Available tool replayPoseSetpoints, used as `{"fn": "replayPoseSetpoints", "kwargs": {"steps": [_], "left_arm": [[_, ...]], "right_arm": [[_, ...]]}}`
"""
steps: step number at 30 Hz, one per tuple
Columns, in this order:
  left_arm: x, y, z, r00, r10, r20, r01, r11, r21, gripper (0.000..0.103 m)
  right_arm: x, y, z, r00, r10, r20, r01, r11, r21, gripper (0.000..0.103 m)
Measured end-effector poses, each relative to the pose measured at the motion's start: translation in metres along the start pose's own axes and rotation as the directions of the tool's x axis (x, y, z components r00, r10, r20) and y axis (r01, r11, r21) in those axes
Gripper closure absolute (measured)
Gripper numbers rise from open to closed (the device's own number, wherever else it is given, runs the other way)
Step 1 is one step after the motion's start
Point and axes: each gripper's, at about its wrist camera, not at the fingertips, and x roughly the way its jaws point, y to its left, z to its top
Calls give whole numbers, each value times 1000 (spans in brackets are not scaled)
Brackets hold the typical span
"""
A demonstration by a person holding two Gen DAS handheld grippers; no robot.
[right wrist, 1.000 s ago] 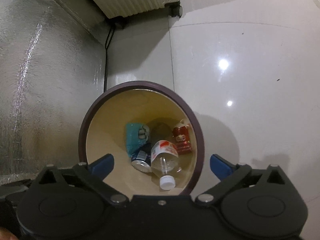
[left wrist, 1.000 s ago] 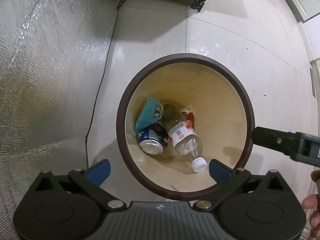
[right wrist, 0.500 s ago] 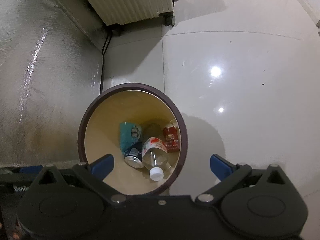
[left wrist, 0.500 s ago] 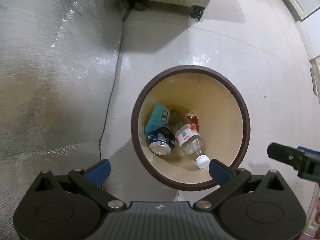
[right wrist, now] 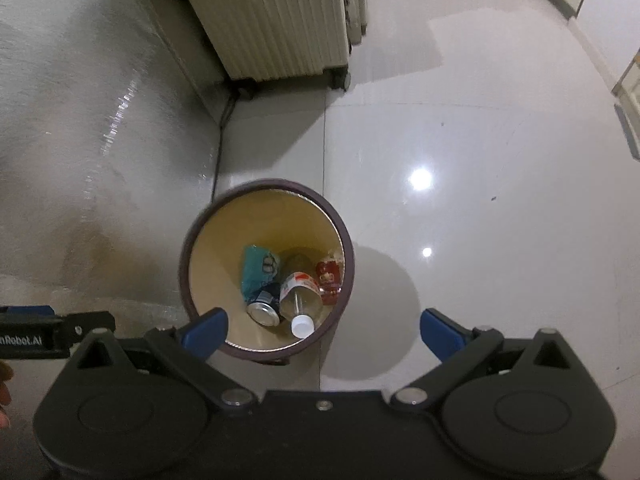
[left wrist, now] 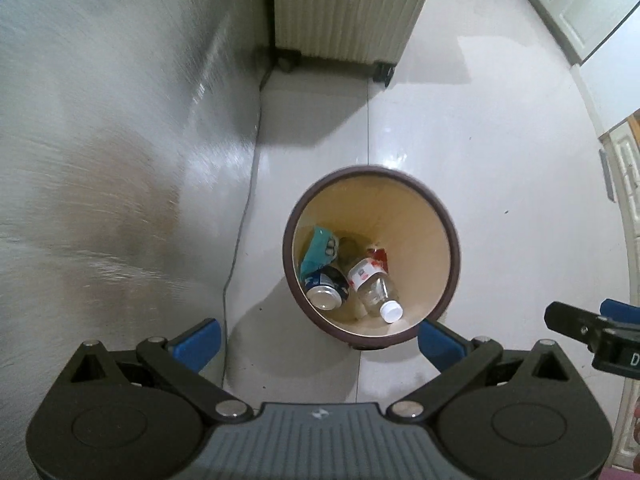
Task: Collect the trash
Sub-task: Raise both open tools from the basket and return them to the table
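Note:
A round bin with a dark brown rim (left wrist: 452,236) (right wrist: 348,248) and tan inside stands on the floor. In it lie a clear plastic bottle with a white cap (left wrist: 374,290) (right wrist: 300,300), a blue can (left wrist: 326,288) (right wrist: 266,306), a teal wrapper (left wrist: 320,246) (right wrist: 256,270) and a red packet (left wrist: 378,256) (right wrist: 330,276). My left gripper (left wrist: 318,340) is open and empty, high above the bin's near edge. My right gripper (right wrist: 322,330) is open and empty, also high above the bin.
A ribbed cream appliance on castors (left wrist: 348,8) (right wrist: 272,20) stands at the back. A silvery foil-covered wall (left wrist: 100,160) (right wrist: 80,140) runs along the left, with a dark cable (left wrist: 240,240) at its foot. Glossy pale floor tiles (right wrist: 480,220) spread to the right.
Both grippers have risen and drawn back from the bin, which looks smaller and farther now. The trash inside has not moved.

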Motion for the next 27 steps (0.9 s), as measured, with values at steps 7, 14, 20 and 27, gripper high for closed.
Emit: {"fn": "replayPoseSetpoints", "kwargs": {"steps": [7,14,20,27], "left_arm": [[-107,-4,-8,996,-4,93,6,1000,-20,0],[-209,-12,-4,977,-14,212,22,999,-32,0],[-282,-13,0,950,-15,313,29,999,-41,0],[-367,4,-7,906,3,424,35,996,-82,0]], "right_arm": [[-101,7,8,998,4,67,-4,1000,0,0],[-203,12,20,987,-3,162,13,998,-58,0],[-286,20,36,961,0,276,26,996,-89,0],[-362,44,58,906,33,421,30,989,-142,0]]}}
